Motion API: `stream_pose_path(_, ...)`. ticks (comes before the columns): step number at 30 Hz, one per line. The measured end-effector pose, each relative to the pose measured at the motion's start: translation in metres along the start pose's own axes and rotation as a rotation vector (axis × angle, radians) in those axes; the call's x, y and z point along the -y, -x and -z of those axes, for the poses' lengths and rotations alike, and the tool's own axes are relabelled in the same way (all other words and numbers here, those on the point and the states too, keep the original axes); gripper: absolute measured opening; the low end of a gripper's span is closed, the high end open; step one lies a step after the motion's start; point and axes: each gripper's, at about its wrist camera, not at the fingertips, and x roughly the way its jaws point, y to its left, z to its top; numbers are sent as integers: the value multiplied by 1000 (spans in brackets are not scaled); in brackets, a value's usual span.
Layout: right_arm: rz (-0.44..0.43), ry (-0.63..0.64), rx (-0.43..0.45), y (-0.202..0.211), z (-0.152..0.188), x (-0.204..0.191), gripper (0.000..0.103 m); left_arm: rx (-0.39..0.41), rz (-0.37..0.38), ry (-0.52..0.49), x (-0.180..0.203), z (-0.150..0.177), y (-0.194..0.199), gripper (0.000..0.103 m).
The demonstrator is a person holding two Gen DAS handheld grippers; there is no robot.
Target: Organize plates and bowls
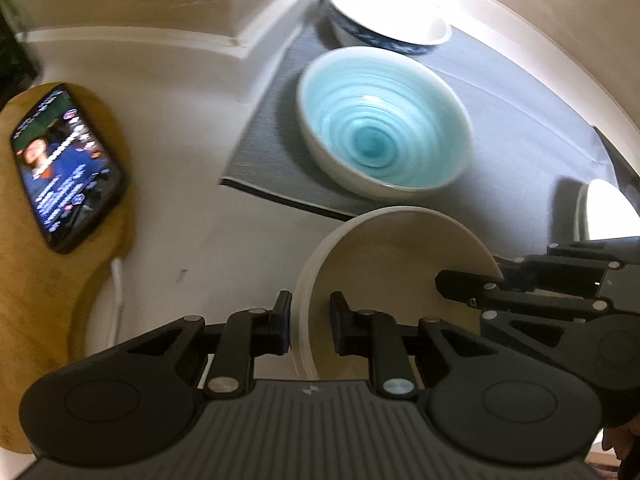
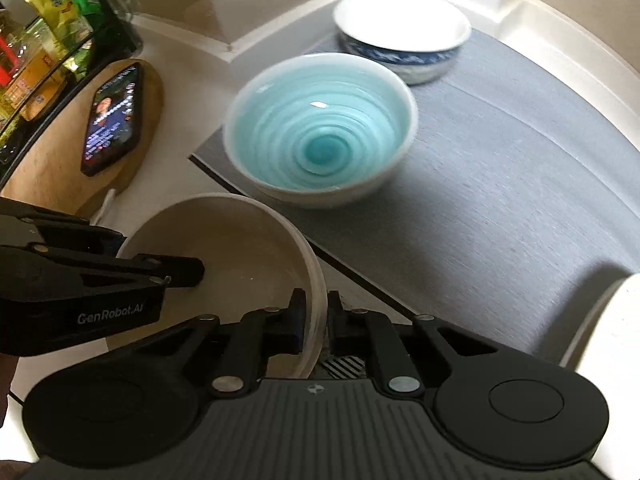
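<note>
Mid-carry, by the look of it: beige bowl held off the counter by both grippers, tilted, just short of the mat's near edge. L gripper pinching the bowl's left rim wall, one finger outside, one inside, jaws narrowed to wall thickness. R gripper clamped the same way on the opposite rim, wall sandwiched betw. its pads. Likely next: bring bowl over the mat and either set it down beside the teal bowl or nest it inside; calls for levelling first, lowering w/ both sides matched, then opening both jaws together so nothing tips. Can't tell which spot is meant. Teal bowl sits on the mat's near-left part, glossy glaze, concentric ridged swirl inside, pale outer wall, round and deep. Blue-white bowl at the mat's far end, just behind the teal one, white inside, blue pattern outside, shiny. Beige bowl matte, plain, thick stepped rim, shallow. Mat grey, woven-looking, dark border, flat. White round item at the mat's near-right edge, too cropped to ID. Phone, screen lit, on a wood board well left of the mat; board smooth, rounded outline.
</note>
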Motion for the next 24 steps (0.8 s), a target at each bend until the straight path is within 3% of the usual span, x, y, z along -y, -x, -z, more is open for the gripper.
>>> stream_pose_path(5, 11, -26, -1, 3, 7, 13, 12, 13, 7, -7, 11, -1, -4, 26)
stream_pose_path(6, 3, -27, 0, 3, 7, 14, 13, 17, 8, -7, 11, -2, -4, 34)
stream_pose_path(7, -1, -27, 1, 4, 8, 15, 13, 20, 7, -6, 12, -2, -3, 51)
stream_pose_path(8, 1, -29, 7, 5, 9, 15, 15, 21, 6, 0, 11, -2, -2, 61)
stream_pose_path(9, 9, -26, 17, 7, 10, 15, 24, 25, 0, 7, 9, -3, -1, 75)
stream_pose_path(10, 21, -17, 24, 9, 11, 13, 29, 42, -26, 13, 8, -4, 2, 82)
stream_pose_path(12, 48, -9, 37, 14, 11, 14, 53, 65, -50, 22, 0, -6, 8, 90)
stream_pose_path(15, 19, -44, 50, 24, 11, 24, 65, 61, -18, 107, -19, -11, 14, 92)
stream_pose_path(21, 19, -96, 97, 44, 10, 38, 68, 62, -19, 215, -34, -21, 15, 94)
stream_pose_path(24, 16, -126, 117, 47, 3, 45, 69, 68, 13, 215, -33, -24, 19, 94)
